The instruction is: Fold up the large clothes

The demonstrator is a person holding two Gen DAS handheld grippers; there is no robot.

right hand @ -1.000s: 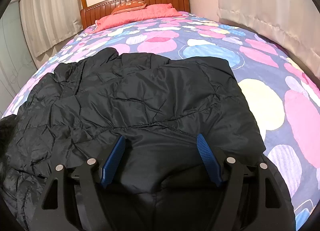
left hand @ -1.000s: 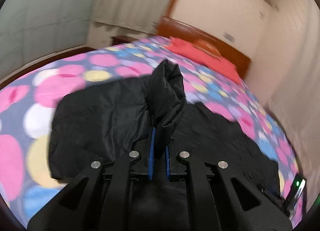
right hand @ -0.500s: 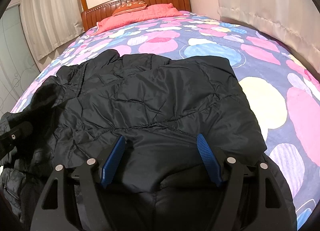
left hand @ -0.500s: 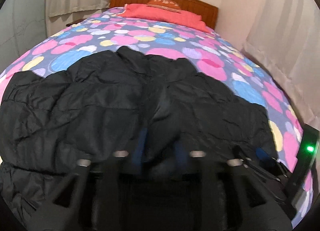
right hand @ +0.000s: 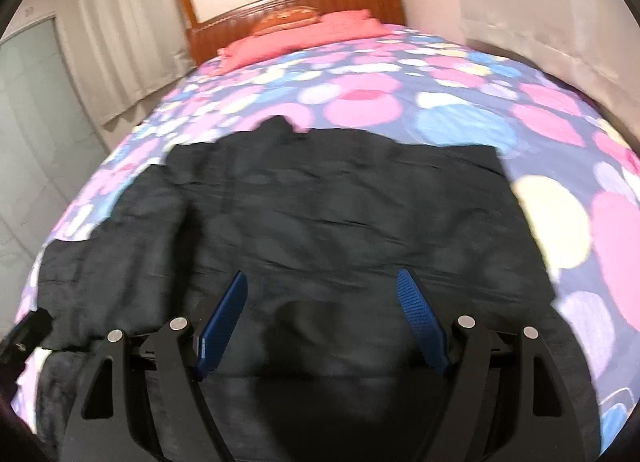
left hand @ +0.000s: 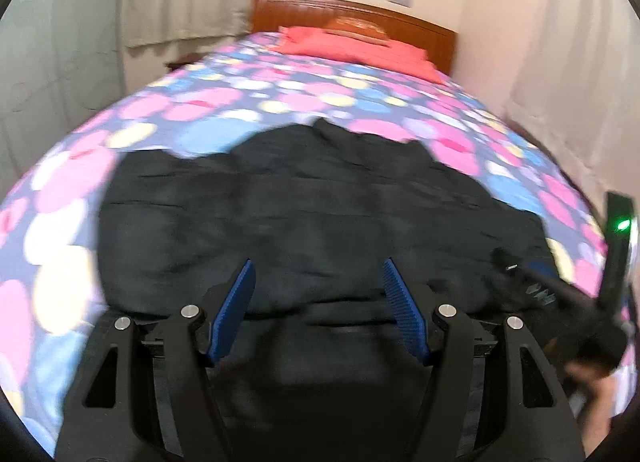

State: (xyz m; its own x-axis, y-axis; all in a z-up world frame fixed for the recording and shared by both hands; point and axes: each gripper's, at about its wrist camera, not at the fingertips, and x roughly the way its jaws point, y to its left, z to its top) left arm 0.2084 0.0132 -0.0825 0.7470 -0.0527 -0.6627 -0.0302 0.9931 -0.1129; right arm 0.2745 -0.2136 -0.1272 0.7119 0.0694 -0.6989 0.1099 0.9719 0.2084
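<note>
A large black quilted jacket (left hand: pixel 304 214) lies spread flat on the bed, also filling the middle of the right wrist view as the same jacket (right hand: pixel 332 222). My left gripper (left hand: pixel 319 270) hovers over its near part with the jaws opening and nothing between the blue pads. My right gripper (right hand: pixel 322 282) stands open above the jacket's near edge, its pads apart from the cloth. The right-hand tool (left hand: pixel 576 294) shows at the right edge of the left wrist view, and a bit of the left one (right hand: pixel 24 334) at the left edge of the right wrist view.
The bed has a spotted pink, blue and yellow cover (left hand: pixel 168 118) with red pillows (left hand: pixel 352 42) against a wooden headboard (right hand: pixel 304 6). Curtains (right hand: pixel 112 42) hang on both sides, and a glass door (right hand: pixel 36 102) stands at the left.
My left gripper let go of the raised black fold, which now lies flat, and its jaws spread wide. Both cameras pulled back from the jacket, so more of the bed shows.
</note>
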